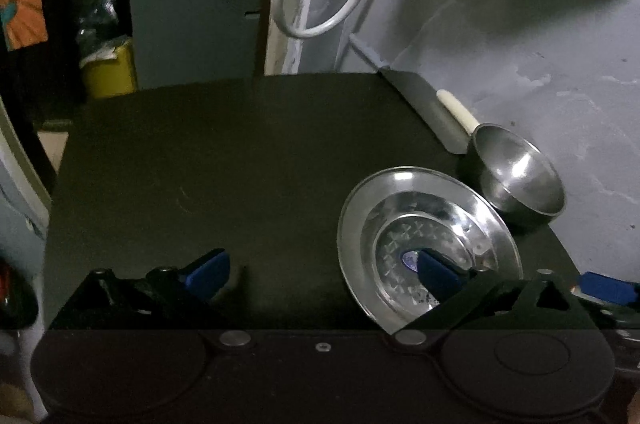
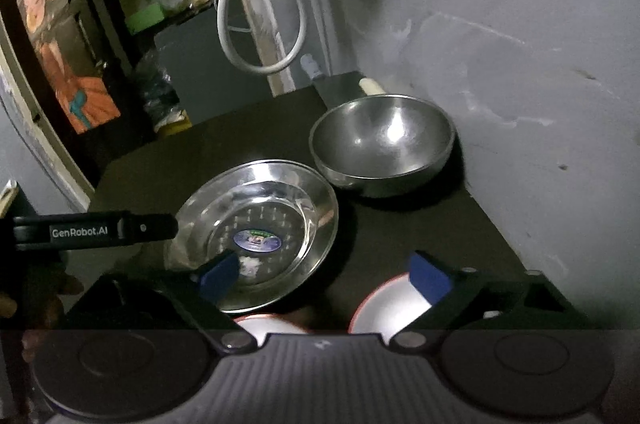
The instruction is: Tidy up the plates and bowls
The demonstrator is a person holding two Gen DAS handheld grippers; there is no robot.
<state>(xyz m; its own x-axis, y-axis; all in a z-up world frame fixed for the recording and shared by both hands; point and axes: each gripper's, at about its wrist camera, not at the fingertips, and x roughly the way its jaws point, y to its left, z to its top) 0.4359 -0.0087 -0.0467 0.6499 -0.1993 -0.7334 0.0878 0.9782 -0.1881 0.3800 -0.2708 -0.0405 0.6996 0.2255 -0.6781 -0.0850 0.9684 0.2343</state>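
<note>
while the steel plate lies flat on the dark table: it sits toward the table's right side, close to the near edge, with an oval sticker at its centre.
plate vs left gripper: the plate lies to the right of this tool's midline; only the right pad hangs over the plate's bowl, the left pad is over bare table.
plate vs right gripper: the plate lies left of this tool's midline; the left pad overlaps the plate's near rim, the right pad is over a white dish with a red rim.
nearer hand: by my judgement both are about equally close, each with one pad over the plate; neither straddles the rim yet.
long axis: none, plate is round; any rim point serves, the near rim being closest.
jaws, left: spread wide, nothing between the pads.
jaws, right: spread wide, nothing gripped.
steel bowl: upright, just behind and right of the plate, near the wall; whether the rims touch i cannot tell.
contents, plate: empty but for the sticker.
contents, bowl: empty.
white dish: partly hidden under the right tool; a second pale rim beside it, contents unseen.
behind the bowl: a cream handle on a grey flat piece against the wall.
</note>
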